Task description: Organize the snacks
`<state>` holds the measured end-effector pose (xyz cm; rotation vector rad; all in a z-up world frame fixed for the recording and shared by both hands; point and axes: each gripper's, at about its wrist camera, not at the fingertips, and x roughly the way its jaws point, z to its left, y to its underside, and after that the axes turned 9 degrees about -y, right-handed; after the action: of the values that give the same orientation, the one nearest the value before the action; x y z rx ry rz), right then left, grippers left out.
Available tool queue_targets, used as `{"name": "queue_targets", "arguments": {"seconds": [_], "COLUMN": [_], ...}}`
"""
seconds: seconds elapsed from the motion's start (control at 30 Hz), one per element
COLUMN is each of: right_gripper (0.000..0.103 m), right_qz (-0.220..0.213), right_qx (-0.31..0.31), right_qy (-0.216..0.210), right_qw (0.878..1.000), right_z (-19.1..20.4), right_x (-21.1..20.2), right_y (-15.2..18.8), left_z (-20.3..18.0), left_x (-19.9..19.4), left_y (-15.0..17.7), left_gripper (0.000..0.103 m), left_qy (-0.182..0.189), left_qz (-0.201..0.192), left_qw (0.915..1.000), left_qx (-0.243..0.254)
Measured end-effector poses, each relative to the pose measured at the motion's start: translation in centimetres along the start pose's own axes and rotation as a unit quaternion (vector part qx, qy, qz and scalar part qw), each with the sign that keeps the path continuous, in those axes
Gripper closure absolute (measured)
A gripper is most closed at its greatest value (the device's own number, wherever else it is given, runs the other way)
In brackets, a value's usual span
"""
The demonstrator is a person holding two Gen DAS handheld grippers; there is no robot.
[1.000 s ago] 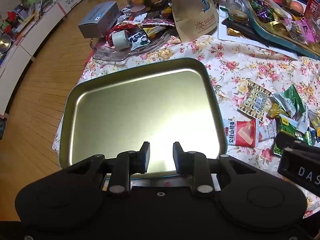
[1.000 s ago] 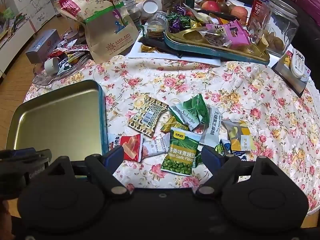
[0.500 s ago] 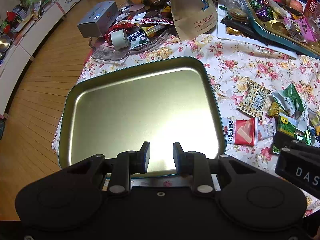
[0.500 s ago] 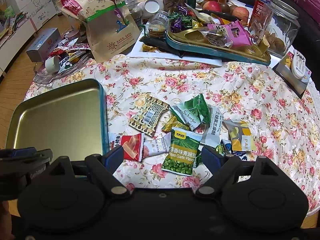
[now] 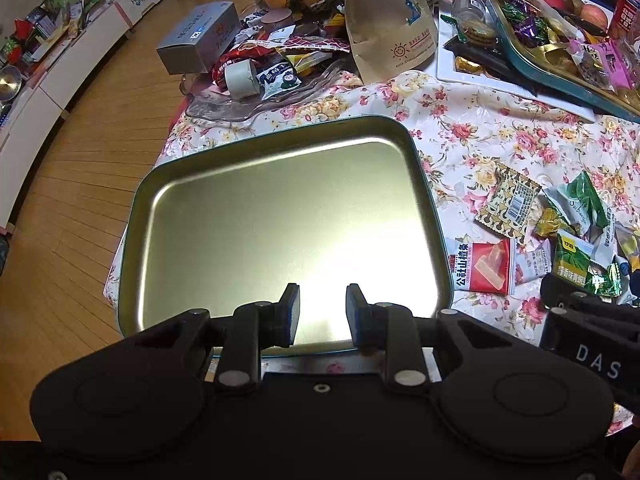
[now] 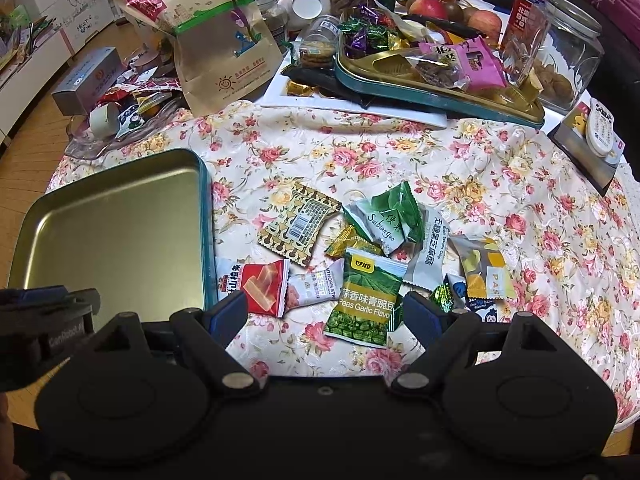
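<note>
The right gripper [image 6: 320, 312] is hanging with jaws wide and empty over the green pea packet [image 6: 366, 300]; the left gripper [image 5: 322, 312] is hovering, jaws narrowly apart and empty, over the bare tin tray [image 5: 428, 200]. The snacks [image 6: 384, 220] are lying overlapped on the floral cloth [image 6: 500, 184] just right of the tray, so a grab is risking two packets or bunched cloth. Beyond, a paper bag [image 6: 224, 52] and a loaded tray [image 6: 432, 96] are crowding the far side.

hidden: tin tray [image 6: 120, 224] near edge (behind gripper body) | cut off: glass jar [image 6: 576, 60]
</note>
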<state>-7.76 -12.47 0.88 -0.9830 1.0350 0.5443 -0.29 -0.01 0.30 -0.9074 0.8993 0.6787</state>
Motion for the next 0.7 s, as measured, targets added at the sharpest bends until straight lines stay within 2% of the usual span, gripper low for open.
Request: {"name": "queue_targets", "arguments": {"seconds": [0.5, 0.7], "right_gripper": [0.014, 0.014], "right_qz": [0.003, -0.003], "right_qx": [-0.004, -0.007], "right_qy": [0.003, 0.002], "right_qw": [1.000, 1.000], "right_z": [0.0, 0.0], "right_x": [0.3, 0.2], "right_y": [-0.1, -0.1], "left_z": [0.1, 0.9], "left_x": [-0.3, -1.2], "left_y": [-0.2, -0.3], "left_gripper": [0.068, 0.068], "left_qy": [0.004, 0.027], "left_qz": [-0.002, -0.028], "left_qw": [1.0000, 0.9985], "left_qx": [-0.003, -0.038]}}
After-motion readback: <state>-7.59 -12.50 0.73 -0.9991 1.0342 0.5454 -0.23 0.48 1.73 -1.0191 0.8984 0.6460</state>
